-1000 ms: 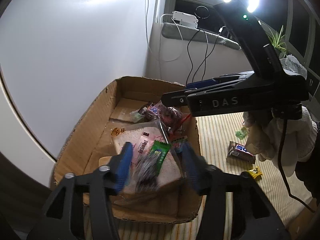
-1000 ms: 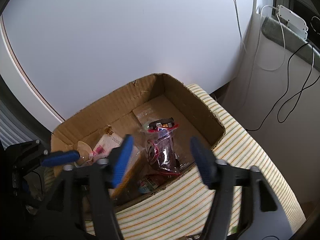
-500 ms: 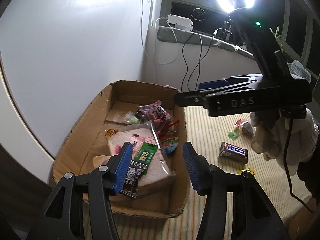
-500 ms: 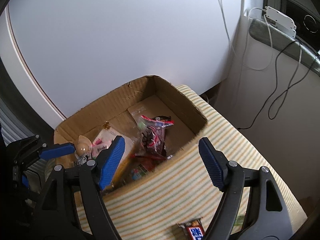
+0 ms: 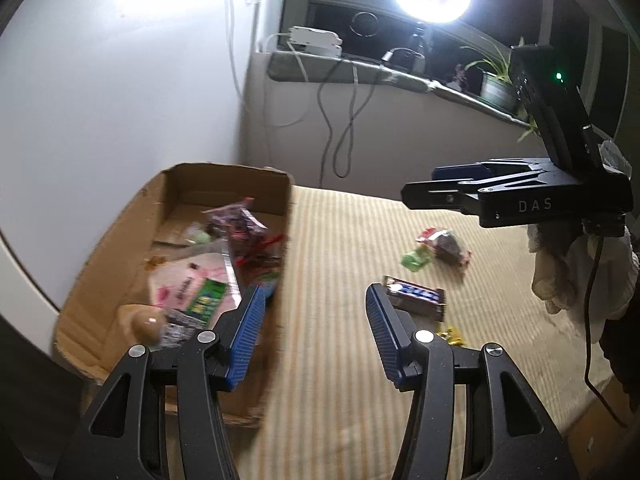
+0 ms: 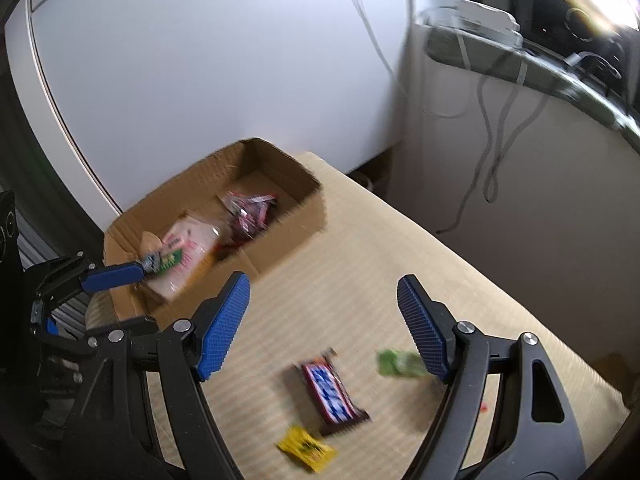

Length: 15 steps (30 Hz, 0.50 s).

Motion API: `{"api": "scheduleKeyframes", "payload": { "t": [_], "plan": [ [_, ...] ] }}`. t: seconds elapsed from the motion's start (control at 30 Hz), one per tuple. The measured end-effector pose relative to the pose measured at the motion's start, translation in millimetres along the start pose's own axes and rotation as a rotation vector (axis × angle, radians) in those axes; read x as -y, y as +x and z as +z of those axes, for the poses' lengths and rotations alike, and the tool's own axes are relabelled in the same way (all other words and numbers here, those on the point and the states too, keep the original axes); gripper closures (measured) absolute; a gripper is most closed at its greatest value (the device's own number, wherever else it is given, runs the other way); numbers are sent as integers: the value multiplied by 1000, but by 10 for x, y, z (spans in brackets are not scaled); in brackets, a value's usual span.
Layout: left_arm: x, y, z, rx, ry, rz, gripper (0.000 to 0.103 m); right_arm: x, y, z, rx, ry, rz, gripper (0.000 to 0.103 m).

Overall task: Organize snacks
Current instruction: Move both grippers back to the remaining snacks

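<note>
Right tool (image 6: 322, 326) stands spread and empty above the chocolate bar (image 6: 329, 390) at 6 o'clock; light, stiff, slippery wrapper: judged best pinched across its middle.

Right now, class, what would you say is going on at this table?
A person holds a two-finger tool in each hand and is sorting snacks into a cardboard box. Several packets already lie inside it. The left tool and the right tool are both open and empty, over the striped tabletop. A chocolate bar, a yellow packet and a green packet still lie outside the box, below the right tool.
</note>
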<state>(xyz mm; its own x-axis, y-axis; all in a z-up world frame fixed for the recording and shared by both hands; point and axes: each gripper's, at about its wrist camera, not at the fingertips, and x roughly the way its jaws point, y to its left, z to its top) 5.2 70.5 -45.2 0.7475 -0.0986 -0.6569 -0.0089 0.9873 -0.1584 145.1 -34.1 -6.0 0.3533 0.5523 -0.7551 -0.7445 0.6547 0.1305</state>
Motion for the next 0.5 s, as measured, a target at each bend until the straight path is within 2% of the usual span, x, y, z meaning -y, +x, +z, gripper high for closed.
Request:
{"api": "scheduleKeyframes", "payload": {
  "t": [0.5],
  "plan": [
    [746, 242, -224, -111, 107, -132, 51, 763, -249, -602, -40, 131, -75, 24]
  ]
}}
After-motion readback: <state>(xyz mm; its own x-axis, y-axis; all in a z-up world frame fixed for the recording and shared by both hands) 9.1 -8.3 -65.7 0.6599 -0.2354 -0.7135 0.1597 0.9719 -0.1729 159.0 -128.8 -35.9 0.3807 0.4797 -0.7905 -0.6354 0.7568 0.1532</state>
